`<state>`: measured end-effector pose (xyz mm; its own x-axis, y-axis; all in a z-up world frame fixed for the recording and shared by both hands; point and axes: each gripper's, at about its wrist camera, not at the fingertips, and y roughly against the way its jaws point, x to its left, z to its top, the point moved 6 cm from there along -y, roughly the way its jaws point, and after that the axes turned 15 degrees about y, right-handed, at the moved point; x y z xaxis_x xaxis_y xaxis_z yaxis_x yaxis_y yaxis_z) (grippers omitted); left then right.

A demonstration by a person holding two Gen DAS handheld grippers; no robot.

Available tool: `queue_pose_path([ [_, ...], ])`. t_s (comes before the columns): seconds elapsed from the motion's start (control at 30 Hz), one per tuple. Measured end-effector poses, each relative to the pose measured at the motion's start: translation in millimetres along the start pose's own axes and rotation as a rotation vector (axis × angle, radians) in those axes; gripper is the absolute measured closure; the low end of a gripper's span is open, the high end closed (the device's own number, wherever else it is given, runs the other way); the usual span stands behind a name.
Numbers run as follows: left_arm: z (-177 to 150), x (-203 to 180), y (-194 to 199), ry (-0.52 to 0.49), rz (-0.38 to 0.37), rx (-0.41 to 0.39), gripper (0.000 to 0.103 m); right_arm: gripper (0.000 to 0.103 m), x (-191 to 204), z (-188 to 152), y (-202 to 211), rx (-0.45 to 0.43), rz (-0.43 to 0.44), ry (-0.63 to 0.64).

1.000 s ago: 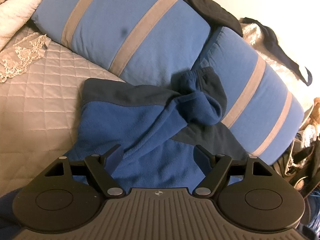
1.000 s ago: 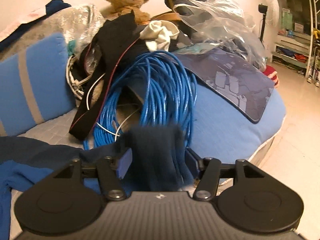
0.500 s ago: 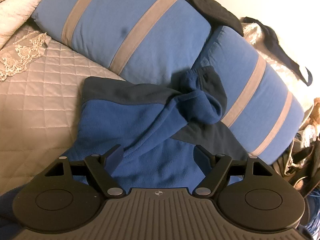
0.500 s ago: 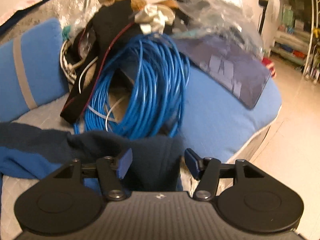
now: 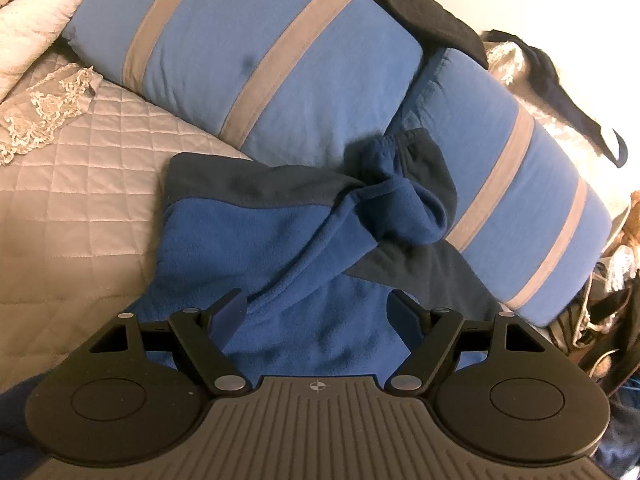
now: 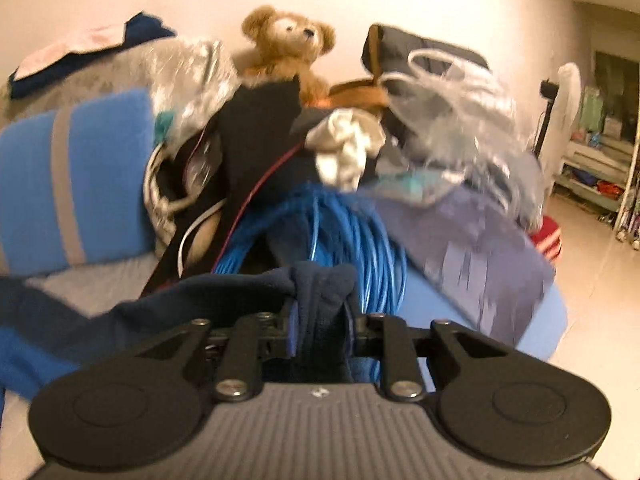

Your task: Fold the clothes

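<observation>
Fleece (image 5: 304,264) edge | right hand-held gripper (image 6: 321,322) just clamped it | left hand-held gripper (image 5: 318,312) apart

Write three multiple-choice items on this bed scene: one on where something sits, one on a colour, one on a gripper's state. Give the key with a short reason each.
1. Where does the teddy bear sit?
A. on the floor
B. at the back of the clutter pile, against the wall
C. on the fleece jacket

2. What colour is the coiled cable?
A. blue
B. red
C. white

3. How is the right gripper at this moment?
A. open over bare quilt
B. closed on nothing
C. closed on dark navy fabric of the fleece jacket

Key:
1 B: the bear shows above the heap with the wall right behind it.
2 A: the loops are bright blue.
3 C: its fingers have just been closing and now pinch a bunched navy fold, while the left gripper stands open over the jacket.
</observation>
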<state>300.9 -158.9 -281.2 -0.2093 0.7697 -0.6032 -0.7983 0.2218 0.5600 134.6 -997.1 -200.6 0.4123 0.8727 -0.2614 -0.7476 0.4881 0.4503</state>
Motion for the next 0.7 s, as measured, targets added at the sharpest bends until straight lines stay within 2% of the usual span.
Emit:
queue_pose_path([
  [0.2, 0, 0, -2, -0.013, 0.009, 0.001, 0.026, 0.080, 11, 23, -54, 0.019, -0.096, 0.062],
  [0.37, -1, 0, -4, -0.018, 0.018, 0.004, 0.026, 0.079, 29, 32, -99, 0.052, -0.170, 0.165],
  [0.4, -1, 0, -4, -0.018, 0.021, 0.004, 0.026, 0.075, 31, 32, -106, 0.066, -0.180, 0.184],
  [0.43, -1, 0, -5, -0.018, 0.022, 0.006, 0.026, 0.057, 32, 33, -111, 0.073, -0.187, 0.197],
  [0.5, -1, 0, -5, -0.018, 0.022, 0.009, 0.026, 0.046, 34, 35, -108, 0.055, -0.182, 0.198],
  [0.57, -1, -1, -5, -0.020, 0.019, 0.010, 0.026, 0.020, 35, 37, -105, 0.037, -0.177, 0.199],
  [0.7, -2, -1, -5, -0.023, 0.015, 0.013, 0.026, 0.019, 32, 37, -82, -0.014, -0.147, 0.168],
])
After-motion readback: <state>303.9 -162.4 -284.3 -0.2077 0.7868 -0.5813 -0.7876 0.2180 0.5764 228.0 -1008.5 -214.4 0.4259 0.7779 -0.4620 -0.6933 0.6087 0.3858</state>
